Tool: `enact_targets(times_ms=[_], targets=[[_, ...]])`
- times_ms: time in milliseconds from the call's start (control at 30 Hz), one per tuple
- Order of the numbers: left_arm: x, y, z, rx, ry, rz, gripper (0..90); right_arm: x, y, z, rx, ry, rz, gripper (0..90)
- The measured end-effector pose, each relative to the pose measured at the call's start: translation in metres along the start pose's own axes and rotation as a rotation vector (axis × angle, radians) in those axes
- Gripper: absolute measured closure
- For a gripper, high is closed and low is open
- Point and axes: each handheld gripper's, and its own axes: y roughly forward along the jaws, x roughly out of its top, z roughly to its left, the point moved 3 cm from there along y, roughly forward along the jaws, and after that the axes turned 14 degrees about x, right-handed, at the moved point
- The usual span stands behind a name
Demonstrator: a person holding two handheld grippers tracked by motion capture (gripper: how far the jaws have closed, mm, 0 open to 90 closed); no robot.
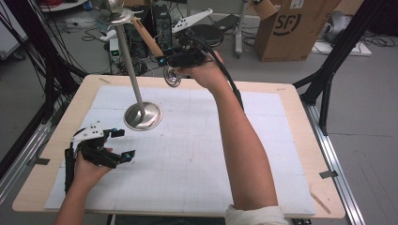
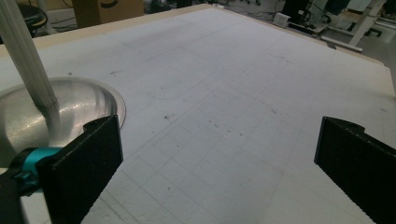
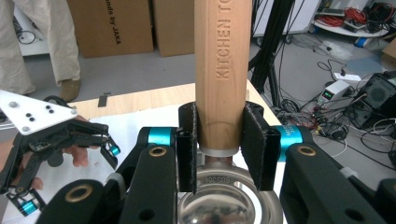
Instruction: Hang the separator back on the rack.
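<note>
- The left tool [image 1: 119,143] rests low near the table's [image 1: 300,187] left edge, jaws spread wide with nothing between them; it seems parked there to stay clear of the work while remaining handy beside the stand.
- The stand's round metal base [image 1: 143,116] sits on the white mat in the left half of the table, toward the far edge, just beyond the left tool. Its thin pole [image 1: 129,61] rises steeply to a small dish at the top [image 1: 115,16] (probably where utensils hang, so a wide base makes sense for steadiness).
- The ladle [image 1: 159,58] is in the air above the table's far edge, right of the pole and close to its upper part, touching neither. Its wooden handle [image 3: 219,70] points up toward the stand's top and its steel bowl [image 1: 172,76] hangs below.
- The right tool [image 1: 185,58] is narrowed onto the handle's lower end, pads pressing either side just above the metal collar; gripping low likely leaves the free end ready to meet the stand.
</note>
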Motion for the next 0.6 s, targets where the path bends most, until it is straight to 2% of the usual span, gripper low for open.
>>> enact_targets(times_ms=[600], targets=[[0.0,0.0,0.0,-0.003,-0.006,0.0,1.6,-0.004,0.024,-0.011,0.044,0.038,-0.036,68.7]])
